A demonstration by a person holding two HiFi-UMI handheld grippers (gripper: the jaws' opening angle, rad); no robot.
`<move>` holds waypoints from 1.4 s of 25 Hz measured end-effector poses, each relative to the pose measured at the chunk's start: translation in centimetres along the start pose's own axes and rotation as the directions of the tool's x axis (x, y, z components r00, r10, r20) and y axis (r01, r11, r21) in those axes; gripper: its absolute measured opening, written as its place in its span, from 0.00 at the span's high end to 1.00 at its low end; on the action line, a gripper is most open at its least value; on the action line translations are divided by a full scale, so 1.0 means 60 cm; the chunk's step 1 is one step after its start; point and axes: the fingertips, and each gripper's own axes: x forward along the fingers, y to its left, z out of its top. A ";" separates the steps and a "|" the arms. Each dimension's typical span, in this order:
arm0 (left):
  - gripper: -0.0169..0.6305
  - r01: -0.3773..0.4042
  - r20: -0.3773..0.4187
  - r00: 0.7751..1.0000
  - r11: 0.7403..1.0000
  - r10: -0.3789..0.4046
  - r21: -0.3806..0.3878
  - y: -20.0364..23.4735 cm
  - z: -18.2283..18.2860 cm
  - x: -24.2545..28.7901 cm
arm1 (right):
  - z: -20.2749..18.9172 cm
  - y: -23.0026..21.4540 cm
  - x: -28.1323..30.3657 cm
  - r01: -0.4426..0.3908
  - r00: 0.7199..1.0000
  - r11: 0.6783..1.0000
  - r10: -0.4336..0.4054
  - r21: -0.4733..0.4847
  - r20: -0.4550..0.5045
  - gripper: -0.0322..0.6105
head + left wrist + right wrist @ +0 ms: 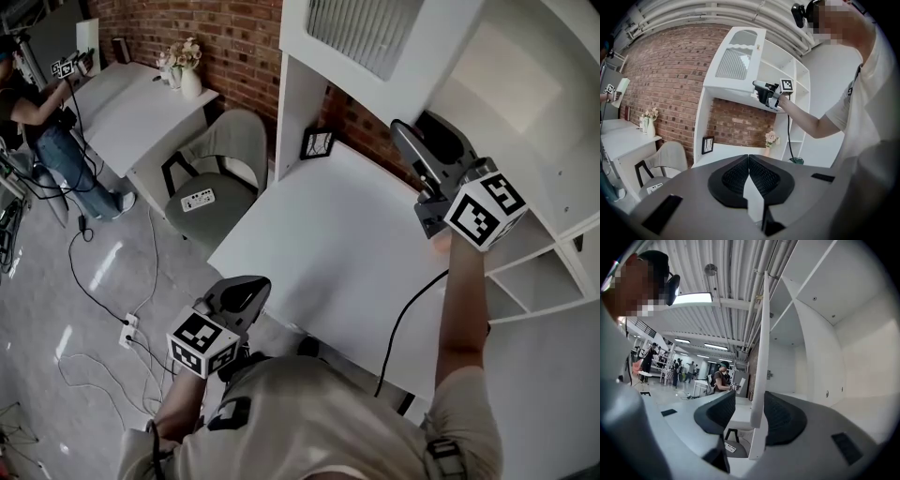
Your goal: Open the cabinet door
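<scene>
Beige short-sleeved shirt (309, 422), black cable (395, 330)

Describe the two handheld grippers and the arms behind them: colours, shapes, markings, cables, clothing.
The left gripper and right gripper have grey bodies with black, ribbed, rounded pads. Each carries a white cube printed with black square markers. A black cable trails from the right one. The shirt is pale and short-sleeved.

No legible text or numbers

White cabinet door (361, 33) with a ribbed panel stands swung open.
</scene>
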 end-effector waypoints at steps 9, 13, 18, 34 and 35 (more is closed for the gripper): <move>0.95 0.000 -0.007 1.000 1.000 0.000 0.005 -0.001 0.000 0.004 | 0.002 0.000 -0.006 0.018 1.000 1.000 -0.018 -0.008 0.014 0.67; 0.95 0.000 -0.003 1.000 1.000 0.000 0.002 -0.003 -0.001 0.001 | -0.002 0.007 -0.003 0.073 0.997 0.995 -0.073 -0.068 -0.005 0.79; 0.95 -0.009 0.001 1.000 1.000 0.009 0.005 -0.001 0.003 -0.014 | 0.006 0.041 0.003 0.026 1.000 0.997 -0.027 -0.069 -0.010 0.79; 0.95 -0.035 0.018 0.999 0.999 0.035 -0.013 -0.013 -0.003 -0.062 | 0.015 0.112 0.027 -0.012 1.000 0.996 0.014 -0.091 0.019 0.79; 0.95 -0.035 0.019 0.999 0.999 0.036 -0.014 -0.016 -0.005 -0.063 | 0.015 0.119 0.029 -0.022 1.000 0.995 0.024 -0.095 0.017 0.79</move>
